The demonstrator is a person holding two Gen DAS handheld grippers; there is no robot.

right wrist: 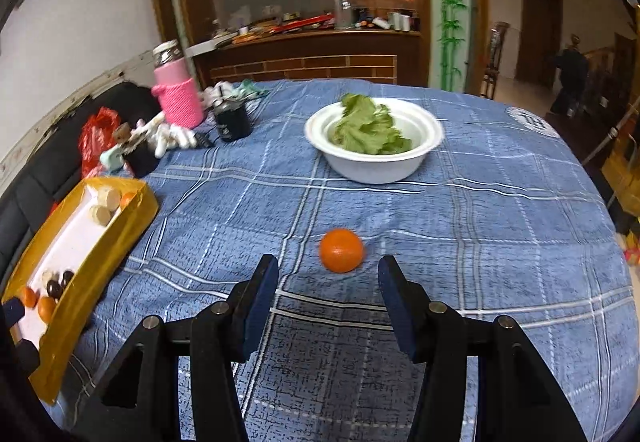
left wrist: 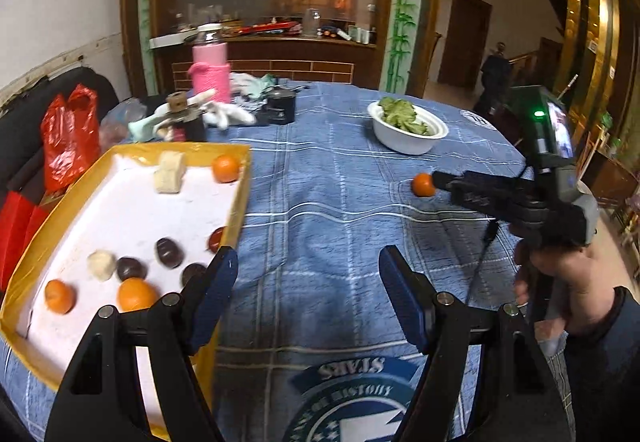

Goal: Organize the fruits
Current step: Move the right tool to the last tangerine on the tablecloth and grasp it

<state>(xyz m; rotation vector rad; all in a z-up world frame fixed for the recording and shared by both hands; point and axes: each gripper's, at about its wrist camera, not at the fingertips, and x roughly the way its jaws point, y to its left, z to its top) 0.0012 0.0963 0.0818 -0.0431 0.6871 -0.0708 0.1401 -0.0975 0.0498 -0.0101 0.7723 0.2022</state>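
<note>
A loose orange tangerine point(right wrist: 341, 250) lies on the blue checked tablecloth, just beyond and between the tips of my right gripper point(right wrist: 328, 274), which is open and empty. The tangerine also shows in the left wrist view point(left wrist: 423, 184), at the tip of the right gripper point(left wrist: 440, 177). My left gripper point(left wrist: 308, 266) is open and empty, its left finger over the right edge of the yellow tray point(left wrist: 240, 197). The tray point(right wrist: 100, 242) holds several tangerines point(left wrist: 136, 294), dark round fruits point(left wrist: 168, 252) and pale pieces point(left wrist: 170, 171).
A white bowl point(right wrist: 374, 165) of green leaves stands behind the loose tangerine. A pink bottle point(right wrist: 178, 93), a black cup point(right wrist: 233, 121) and small clutter sit at the table's far left. A red bag point(left wrist: 70, 135) lies left of the tray.
</note>
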